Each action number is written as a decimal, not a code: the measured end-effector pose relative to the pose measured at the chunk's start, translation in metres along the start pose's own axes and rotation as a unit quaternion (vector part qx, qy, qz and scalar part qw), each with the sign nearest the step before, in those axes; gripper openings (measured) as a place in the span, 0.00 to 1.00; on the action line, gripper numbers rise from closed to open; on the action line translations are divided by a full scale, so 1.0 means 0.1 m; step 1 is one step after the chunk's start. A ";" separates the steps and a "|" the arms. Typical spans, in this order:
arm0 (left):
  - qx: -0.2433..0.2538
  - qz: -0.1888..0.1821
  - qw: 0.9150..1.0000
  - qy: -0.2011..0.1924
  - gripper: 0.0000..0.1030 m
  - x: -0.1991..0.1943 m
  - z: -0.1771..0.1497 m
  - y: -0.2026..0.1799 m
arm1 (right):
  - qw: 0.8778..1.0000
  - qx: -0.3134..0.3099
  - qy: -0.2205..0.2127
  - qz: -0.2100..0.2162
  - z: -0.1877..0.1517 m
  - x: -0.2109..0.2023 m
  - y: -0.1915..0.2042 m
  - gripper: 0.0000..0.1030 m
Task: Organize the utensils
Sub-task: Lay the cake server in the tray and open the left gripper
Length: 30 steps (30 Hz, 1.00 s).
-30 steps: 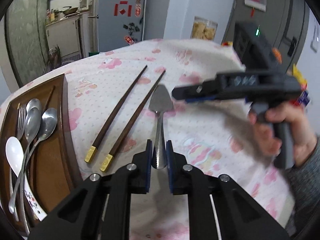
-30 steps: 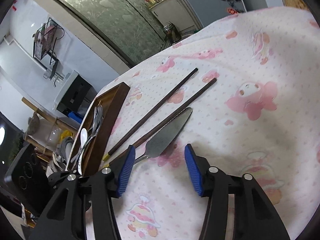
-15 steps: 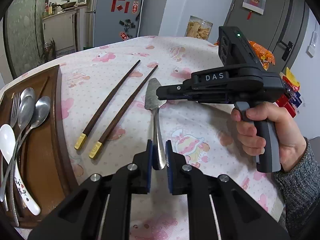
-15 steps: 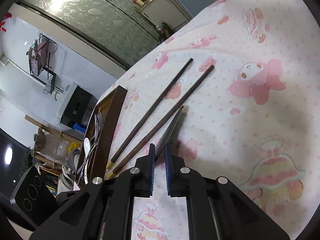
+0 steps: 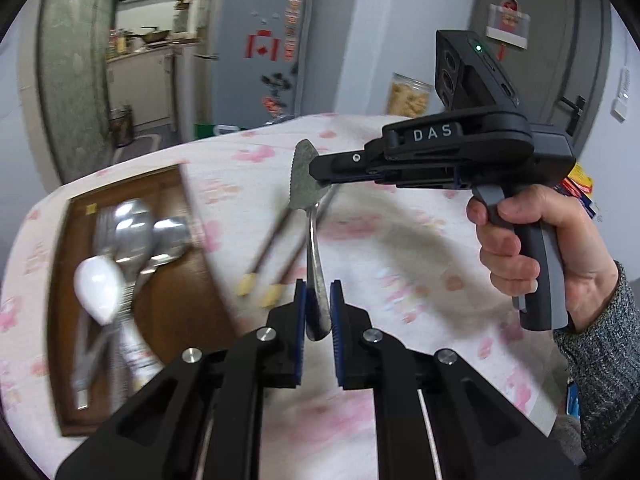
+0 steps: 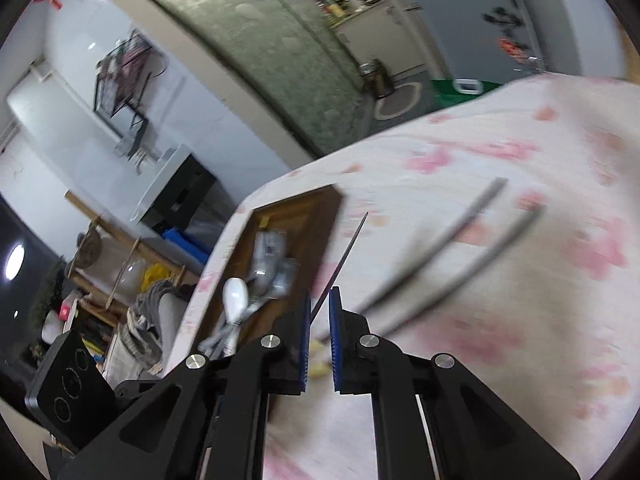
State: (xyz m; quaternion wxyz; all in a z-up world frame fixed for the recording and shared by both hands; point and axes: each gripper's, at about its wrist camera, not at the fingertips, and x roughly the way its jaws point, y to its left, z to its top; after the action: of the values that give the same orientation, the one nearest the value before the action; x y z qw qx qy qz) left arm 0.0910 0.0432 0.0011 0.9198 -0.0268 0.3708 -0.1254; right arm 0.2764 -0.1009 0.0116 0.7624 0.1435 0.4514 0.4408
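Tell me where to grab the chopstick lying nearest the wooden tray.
Take the chopstick nearest the wooden tray by its thicker gold-capped end, coming straight down with the tongs set across the shaft. It lies flat on the tablecloth, and its twin lies close alongside, so the tongs likely must straddle it narrowly.

Black hand-held gripper (image 5: 319, 320), blue pads, silver screws, white "DAS" lettering, grey knit sleeve (image 5: 600, 364)

My left wrist camera looks forward and down along its hand-held gripper (image 5: 318, 312), close above the desk (image 5: 400, 240), facing the fridge (image 5: 256, 48). My right wrist camera sits equally near, angled left across the desk. Both views share the wooden tray (image 5: 172, 280) (image 6: 316, 216) and chopsticks (image 5: 276, 248) (image 6: 452, 256).
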 end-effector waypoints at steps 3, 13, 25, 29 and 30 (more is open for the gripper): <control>-0.009 0.030 1.000 0.002 0.11 -0.11 -0.05 0.27 | 1.000 -0.010 0.010 0.018 0.09 0.28 0.21 0.08; -0.048 0.083 0.995 0.030 0.10 -0.15 -0.26 0.95 | 0.998 -0.023 0.051 0.039 0.12 1.19 0.54 0.08; -0.033 0.113 0.993 0.025 0.52 -0.12 -0.25 1.01 | 0.998 -0.054 0.033 0.018 0.09 0.96 0.60 0.61; -0.005 0.090 0.996 0.005 0.64 -0.21 -0.22 0.76 | 0.998 -0.059 0.004 -0.006 0.13 0.51 0.42 0.67; 0.007 0.078 0.997 0.003 0.64 -0.21 -0.20 0.64 | 0.998 -0.060 -0.001 -0.013 0.13 0.42 0.37 0.67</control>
State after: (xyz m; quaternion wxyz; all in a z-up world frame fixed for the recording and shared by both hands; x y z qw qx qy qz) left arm 0.0761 0.1110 -0.0082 0.9257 0.0091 0.3740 -0.0559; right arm 0.2757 -0.0433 0.0181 0.7756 0.0921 0.4253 0.4574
